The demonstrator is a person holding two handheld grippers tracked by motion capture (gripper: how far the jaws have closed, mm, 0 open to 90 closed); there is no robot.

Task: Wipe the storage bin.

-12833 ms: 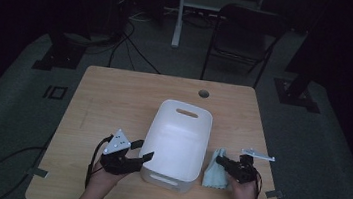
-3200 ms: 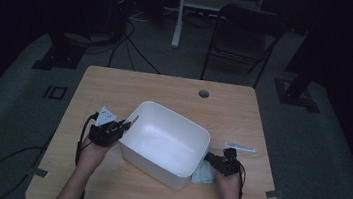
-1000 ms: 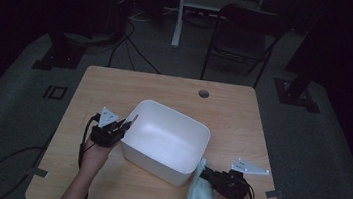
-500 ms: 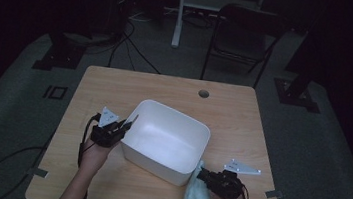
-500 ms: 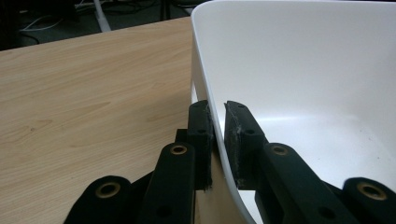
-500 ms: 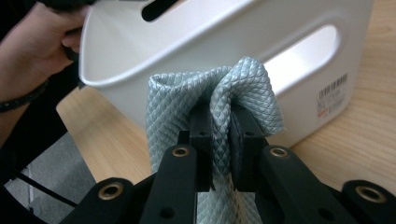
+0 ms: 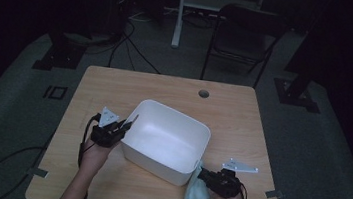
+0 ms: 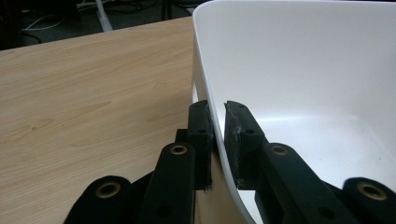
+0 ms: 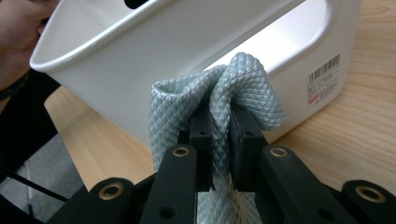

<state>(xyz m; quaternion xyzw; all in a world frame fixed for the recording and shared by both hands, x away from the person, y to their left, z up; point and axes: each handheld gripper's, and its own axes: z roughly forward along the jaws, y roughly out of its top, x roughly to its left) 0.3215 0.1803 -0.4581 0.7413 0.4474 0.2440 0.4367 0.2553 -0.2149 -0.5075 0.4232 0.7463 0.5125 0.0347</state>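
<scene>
A white plastic tub (image 7: 167, 141) sits tilted on the wooden table (image 7: 115, 92), its left side raised. My left gripper (image 7: 129, 123) is shut on the tub's left rim (image 8: 205, 98), one jaw outside the wall and one inside. My right gripper (image 7: 204, 175) is at the tub's front right corner, shut on a pale blue quilted cloth (image 7: 196, 188). The cloth (image 9: 219, 100) bunches over the jaws and presses against the tub's outer wall (image 9: 140, 70), near a barcode label (image 9: 323, 79).
A round cable hole (image 7: 204, 93) is in the table's far side. Behind the table stand a dark folding chair (image 7: 241, 41) and a desk leg (image 7: 178, 14), with cables on the floor. The person's other hand (image 9: 18, 42) shows past the tub.
My right gripper with the cloth has moved down and left, closer to the tub's front corner. The left gripper and the tilted tub have stayed put.
</scene>
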